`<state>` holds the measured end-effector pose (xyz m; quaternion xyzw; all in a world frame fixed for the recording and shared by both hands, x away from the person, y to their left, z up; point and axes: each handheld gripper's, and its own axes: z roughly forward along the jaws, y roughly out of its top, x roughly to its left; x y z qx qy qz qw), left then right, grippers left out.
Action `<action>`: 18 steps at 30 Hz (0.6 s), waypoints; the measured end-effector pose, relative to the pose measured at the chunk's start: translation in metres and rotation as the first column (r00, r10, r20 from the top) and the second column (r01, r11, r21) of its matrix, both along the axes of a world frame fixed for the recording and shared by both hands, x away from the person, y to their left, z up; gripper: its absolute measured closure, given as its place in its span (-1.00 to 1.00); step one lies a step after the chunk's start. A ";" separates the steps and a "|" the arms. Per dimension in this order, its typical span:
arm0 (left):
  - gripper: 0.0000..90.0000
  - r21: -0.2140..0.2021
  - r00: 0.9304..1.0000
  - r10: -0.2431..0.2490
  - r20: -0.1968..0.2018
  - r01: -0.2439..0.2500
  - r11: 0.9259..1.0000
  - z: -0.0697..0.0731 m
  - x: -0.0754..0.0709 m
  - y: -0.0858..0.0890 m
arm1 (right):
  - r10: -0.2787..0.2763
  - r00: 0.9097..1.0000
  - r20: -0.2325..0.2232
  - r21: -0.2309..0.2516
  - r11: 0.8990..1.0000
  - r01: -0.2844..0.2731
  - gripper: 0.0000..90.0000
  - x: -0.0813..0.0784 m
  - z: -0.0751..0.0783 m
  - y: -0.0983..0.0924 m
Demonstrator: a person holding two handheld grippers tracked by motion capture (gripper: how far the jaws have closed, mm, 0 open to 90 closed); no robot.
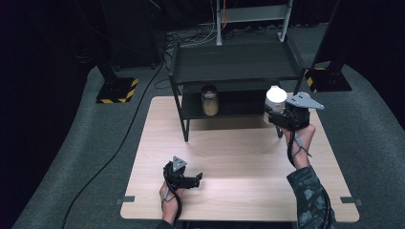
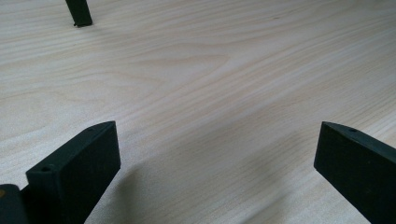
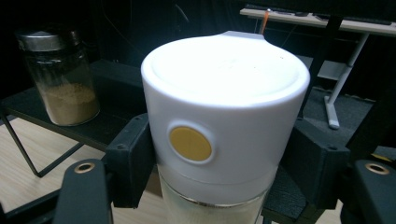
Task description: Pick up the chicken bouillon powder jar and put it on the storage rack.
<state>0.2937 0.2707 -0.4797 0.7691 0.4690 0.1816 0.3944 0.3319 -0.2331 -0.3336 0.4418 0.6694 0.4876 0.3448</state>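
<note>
Right gripper [image 3: 219, 182] clamped on jar [image 3: 224, 116], raised beside shelf [image 1: 234, 62] lower tier | left gripper [image 2: 215, 172] wide, empty, over table [image 1: 229, 157] | jar: glass under white lid, likely rigid, smooth, breakable; grip below lid, on glass.

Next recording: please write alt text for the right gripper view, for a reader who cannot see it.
The right hand-held gripper is clamped on a white-lidded jar with a round yellow button on its side. Behind it at left, a glass jar of brown powder stands on a black shelf.
</note>
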 end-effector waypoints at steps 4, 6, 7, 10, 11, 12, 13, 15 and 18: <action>-1.00 -0.001 1.000 0.000 -0.001 0.000 1.000 0.000 0.000 0.000 | -0.006 1.000 -0.004 0.010 1.000 0.006 -0.35 0.004 -0.001 0.000; -1.00 0.000 1.000 -0.002 0.000 0.002 1.000 0.000 0.000 0.000 | -0.008 1.000 -0.006 0.011 1.000 0.008 -0.35 0.006 -0.001 0.000; -1.00 -0.001 1.000 -0.002 0.000 0.002 1.000 0.000 0.000 0.000 | -0.008 1.000 -0.007 0.013 1.000 0.009 -0.35 0.007 -0.001 0.000; -1.00 -0.004 1.000 -0.001 0.001 0.001 1.000 0.000 0.000 0.001 | -0.009 1.000 -0.005 0.017 1.000 0.010 -0.35 0.010 -0.001 0.001; -1.00 -0.004 1.000 -0.002 0.001 0.002 1.000 0.000 0.000 0.001 | -0.008 1.000 -0.004 0.016 1.000 0.008 -0.35 0.011 -0.001 0.002; -1.00 -0.003 1.000 -0.002 0.000 0.002 1.000 0.000 0.000 0.001 | -0.008 1.000 -0.006 0.017 1.000 0.008 -0.35 0.012 0.000 0.002; -1.00 -0.004 1.000 -0.002 0.000 0.002 1.000 0.000 0.000 0.001 | -0.007 1.000 -0.006 0.018 1.000 0.007 -0.35 0.014 0.000 0.003; -1.00 -0.004 1.000 -0.002 0.001 0.002 1.000 0.000 0.000 0.001 | -0.006 1.000 -0.006 0.018 1.000 0.006 -0.35 0.016 0.001 0.004; -1.00 -0.004 1.000 -0.003 0.000 0.003 1.000 0.000 0.000 0.001 | -0.005 1.000 -0.007 0.022 1.000 0.005 -0.35 0.018 0.002 0.005</action>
